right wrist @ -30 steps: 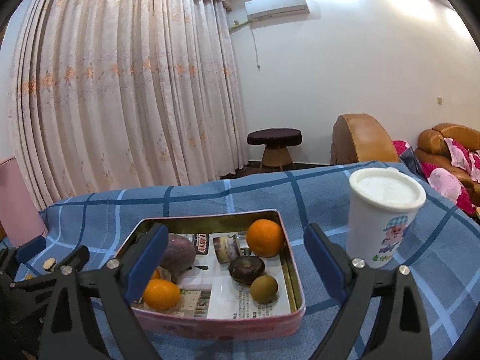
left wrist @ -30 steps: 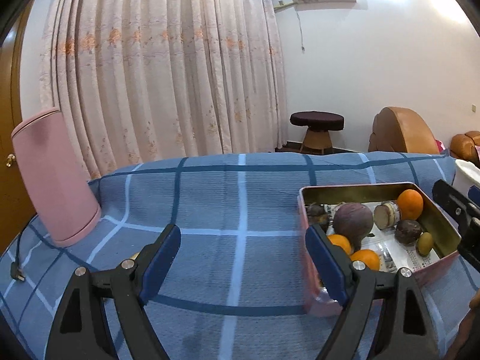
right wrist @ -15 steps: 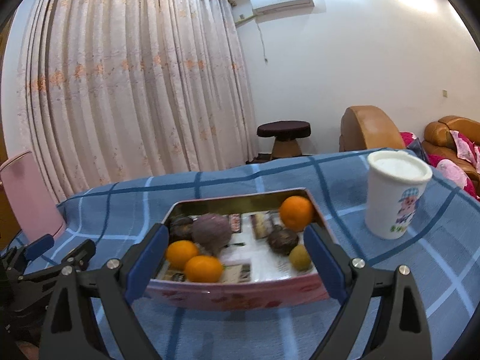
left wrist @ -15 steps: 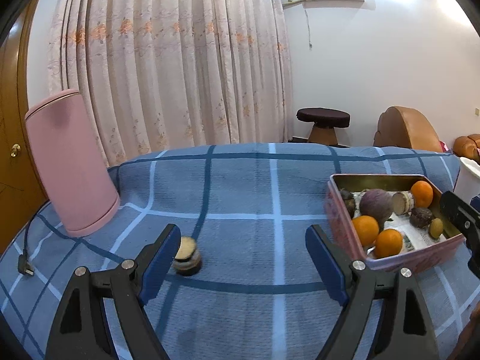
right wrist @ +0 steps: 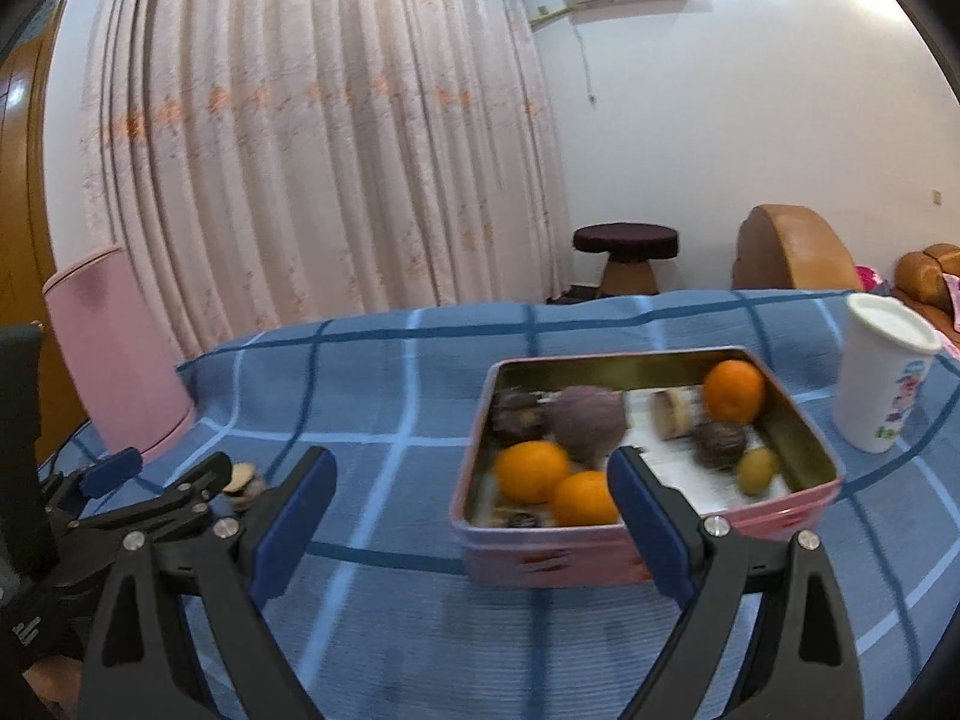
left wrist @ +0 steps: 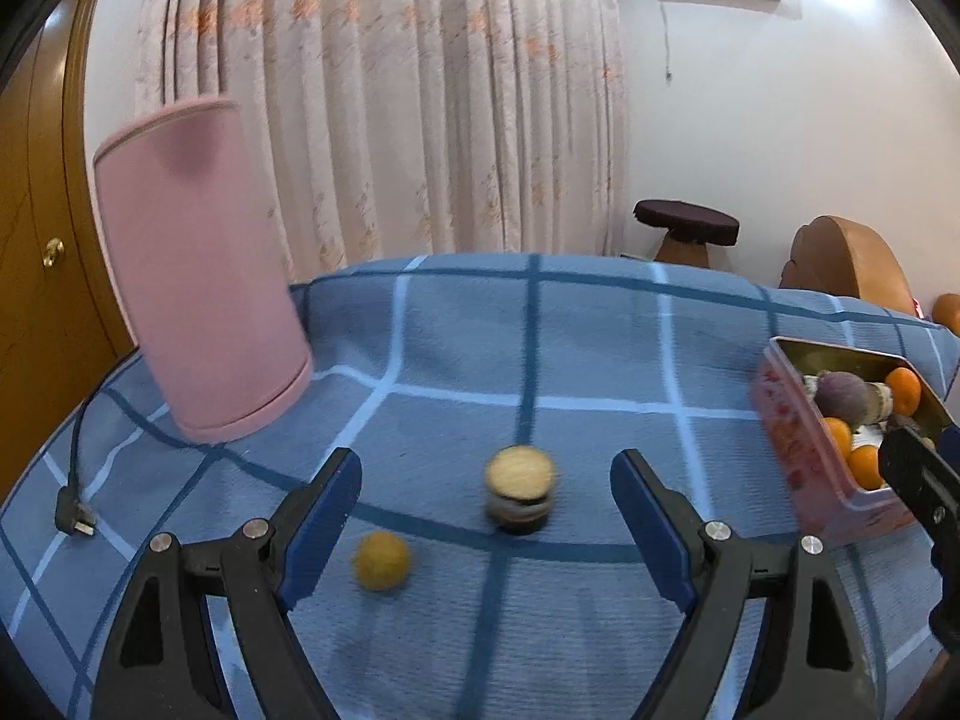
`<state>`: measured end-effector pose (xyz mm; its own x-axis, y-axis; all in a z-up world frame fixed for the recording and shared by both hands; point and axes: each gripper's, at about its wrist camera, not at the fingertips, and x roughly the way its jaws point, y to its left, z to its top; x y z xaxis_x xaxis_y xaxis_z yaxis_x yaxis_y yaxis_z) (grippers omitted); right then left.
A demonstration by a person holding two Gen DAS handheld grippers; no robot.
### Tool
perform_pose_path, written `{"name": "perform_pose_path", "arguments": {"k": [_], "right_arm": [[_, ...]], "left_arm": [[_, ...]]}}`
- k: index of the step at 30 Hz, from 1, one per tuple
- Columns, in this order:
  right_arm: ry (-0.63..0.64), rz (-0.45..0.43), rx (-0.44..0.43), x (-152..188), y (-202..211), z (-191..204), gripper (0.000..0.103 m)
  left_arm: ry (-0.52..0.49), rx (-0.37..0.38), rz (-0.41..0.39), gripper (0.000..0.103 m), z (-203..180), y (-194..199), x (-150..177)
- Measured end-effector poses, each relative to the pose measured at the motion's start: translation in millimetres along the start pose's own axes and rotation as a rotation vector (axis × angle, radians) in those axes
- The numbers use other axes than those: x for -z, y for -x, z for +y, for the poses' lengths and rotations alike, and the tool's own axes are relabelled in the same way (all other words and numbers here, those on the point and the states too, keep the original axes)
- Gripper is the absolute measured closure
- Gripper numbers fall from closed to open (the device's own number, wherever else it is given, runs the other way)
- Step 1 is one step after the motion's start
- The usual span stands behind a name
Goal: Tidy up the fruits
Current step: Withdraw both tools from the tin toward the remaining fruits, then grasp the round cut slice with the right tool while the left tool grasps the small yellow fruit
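My left gripper (left wrist: 486,525) is open over the blue checked cloth (left wrist: 540,360). Between its fingers, untouched, lie a dark fruit with a pale cut top (left wrist: 521,495) and a small yellow fruit (left wrist: 381,560). My right gripper (right wrist: 471,516) is open and empty, with its right finger in front of the pink tin (right wrist: 648,561). The tin holds three oranges (right wrist: 531,471), a purple fruit (right wrist: 588,420), a dark fruit (right wrist: 720,444) and a small greenish fruit (right wrist: 757,471). In the left wrist view the tin (left wrist: 804,456) sits at the far right.
A tall pink cylinder (left wrist: 198,276) stands at the cloth's back left, with a black plug and cable (left wrist: 75,516) beside it. A white lidded cup (right wrist: 885,384) stands right of the tin. Curtains, a stool and sofas lie beyond the far edge.
Both views have swung left, so the tin has slid right in each. The cut dark fruit and the yellow fruit have come in between my left gripper's fingers. Both grippers have stayed open.
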<state>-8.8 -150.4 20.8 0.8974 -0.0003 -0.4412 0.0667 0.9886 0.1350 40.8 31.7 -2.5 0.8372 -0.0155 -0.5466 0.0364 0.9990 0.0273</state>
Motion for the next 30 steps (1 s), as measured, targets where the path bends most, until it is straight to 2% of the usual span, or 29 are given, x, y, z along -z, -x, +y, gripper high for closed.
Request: {"name": "perform_pose_path", "arguments": {"k": [4, 10, 13, 17, 19, 22, 23, 24, 27, 30], "right_arm": [[0.035, 0.044, -0.041, 0, -15, 24, 0.011], [0.081, 0.156, -0.134, 4, -45, 61, 0.018], [0.094, 0.225, -0.178, 7, -65, 81, 0.026], [0.111, 0.301, -0.23, 9, -90, 109, 0.032], [0.115, 0.332, -0.227, 10, -101, 118, 0.035], [0.119, 0.433, -0.25, 15, -123, 129, 0.049], [0.123, 0.46, -0.246, 17, -126, 130, 0.059], [0.122, 0.444, -0.237, 16, -124, 129, 0.063], [0.1, 0.443, -0.252, 18, -118, 122, 0.064], [0.045, 0.386, -0.238, 15, -102, 104, 0.064]], "left_arm": [[0.021, -0.054, 0.037, 0.017, 32, -12, -5], [0.156, -0.172, 0.09, 0.017, 109, -25, -12], [0.203, -0.191, 0.091, 0.017, 129, -24, -12], [0.205, -0.23, 0.097, 0.017, 135, -23, -13], [0.188, -0.218, 0.097, 0.017, 130, -24, -14], [0.152, -0.199, 0.1, 0.017, 123, -24, -14], [0.145, -0.192, 0.103, 0.017, 122, -26, -15], [0.139, -0.184, 0.105, 0.017, 121, -27, -15], [0.123, -0.145, 0.109, 0.017, 115, -25, -15], [0.104, -0.066, 0.12, 0.017, 106, -24, -14]]}}
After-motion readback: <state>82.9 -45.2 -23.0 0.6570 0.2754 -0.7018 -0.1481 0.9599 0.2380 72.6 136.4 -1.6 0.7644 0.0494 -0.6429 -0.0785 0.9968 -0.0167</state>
